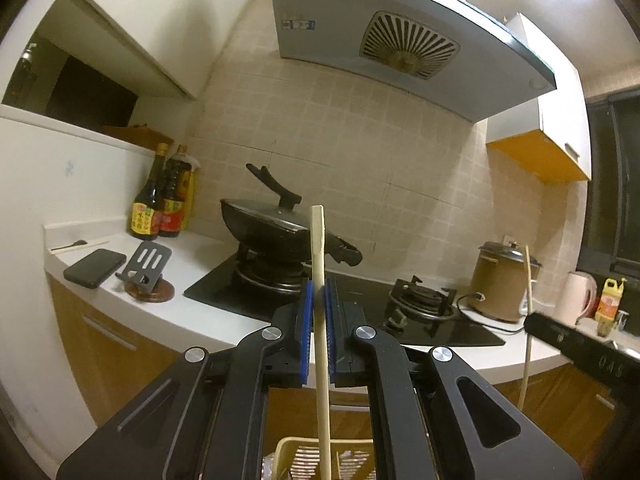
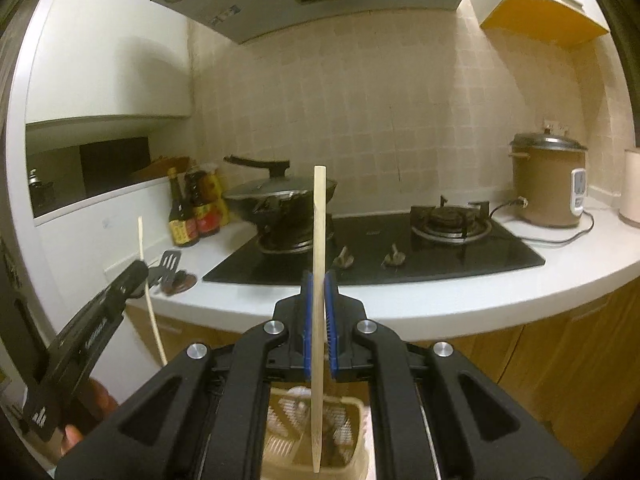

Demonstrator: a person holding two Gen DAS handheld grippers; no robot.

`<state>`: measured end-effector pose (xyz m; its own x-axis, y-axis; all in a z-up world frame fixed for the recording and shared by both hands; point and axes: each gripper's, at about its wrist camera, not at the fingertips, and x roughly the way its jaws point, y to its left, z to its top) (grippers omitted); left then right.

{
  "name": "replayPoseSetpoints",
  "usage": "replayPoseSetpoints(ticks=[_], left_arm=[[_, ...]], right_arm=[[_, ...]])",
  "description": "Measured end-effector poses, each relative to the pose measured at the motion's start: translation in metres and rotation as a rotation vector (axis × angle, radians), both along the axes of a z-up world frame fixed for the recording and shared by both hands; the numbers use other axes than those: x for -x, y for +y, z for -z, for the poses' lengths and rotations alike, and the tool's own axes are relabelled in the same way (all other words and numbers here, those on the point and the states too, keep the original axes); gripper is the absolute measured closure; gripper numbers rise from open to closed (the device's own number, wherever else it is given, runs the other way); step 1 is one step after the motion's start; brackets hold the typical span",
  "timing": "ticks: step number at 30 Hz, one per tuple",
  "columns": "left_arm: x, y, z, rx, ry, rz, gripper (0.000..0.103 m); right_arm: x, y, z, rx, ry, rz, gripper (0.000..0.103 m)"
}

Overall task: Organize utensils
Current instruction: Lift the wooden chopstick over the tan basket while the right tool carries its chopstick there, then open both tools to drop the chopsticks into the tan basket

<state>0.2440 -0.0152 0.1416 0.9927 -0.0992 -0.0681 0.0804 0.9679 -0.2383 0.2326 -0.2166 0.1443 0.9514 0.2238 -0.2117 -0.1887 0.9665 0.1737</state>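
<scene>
Gripping one chopstick each, both tools are up in front of the stove. The left gripper point(image 1: 319, 300) has its blue pads clamped together on a pale wooden chopstick point(image 1: 320, 320) that stands nearly upright, its square top at twelve o'clock above the pads and its lower part running down toward a cream slotted basket point(image 1: 288, 450) at six o'clock. The right gripper point(image 2: 319, 300) is likewise pinched shut on a second chopstick point(image 2: 318, 280), upright with a slight lean, its tapered tip hanging inside the basket point(image 2: 356, 408) below. That makes two chopsticks and one basket; what else sits in the basket is too blurred to tell.

Each camera catches the other tool: from the left view the right one comes in at three o'clock, from the right view the left one at eight o'clock, level and side by side. White lettering on its black body is too blurred to read.

Beyond, at twelve o'clock, one lidded black wok point(image 1: 276, 224) sits on the left of two burners; the second burner point(image 1: 424, 296) is bare. At ten o'clock stand three sauce bottles point(image 1: 150, 204) with yellow and red labels, print unreadable. Near them lie one dark phone point(image 1: 95, 267) and one slotted phone stand point(image 1: 147, 263). At two o'clock is one brown rice cooker point(image 1: 500, 280), plugged in.
</scene>
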Motion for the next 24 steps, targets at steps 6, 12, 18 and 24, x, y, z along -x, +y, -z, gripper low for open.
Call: replayPoseSetpoints(ticks=[6, 12, 18, 24], left_arm=[[-0.009, -0.005, 0.009, -0.028, -0.008, -0.029, 0.099], [-0.011, -0.007, 0.020, -0.036, -0.010, -0.039, 0.099], [-0.011, 0.000, 0.030, -0.020, -0.007, -0.040, 0.099], [-0.010, 0.006, 0.037, -0.016, 0.027, -0.009, 0.098]], right_arm=[[-0.012, 0.007, 0.011, 0.036, -0.044, 0.014, 0.099], [-0.015, 0.011, 0.035, 0.058, -0.062, -0.012, 0.099], [-0.014, 0.012, 0.051, 0.067, -0.051, -0.015, 0.098], [-0.006, 0.013, 0.063, 0.085, -0.039, -0.020, 0.098]])
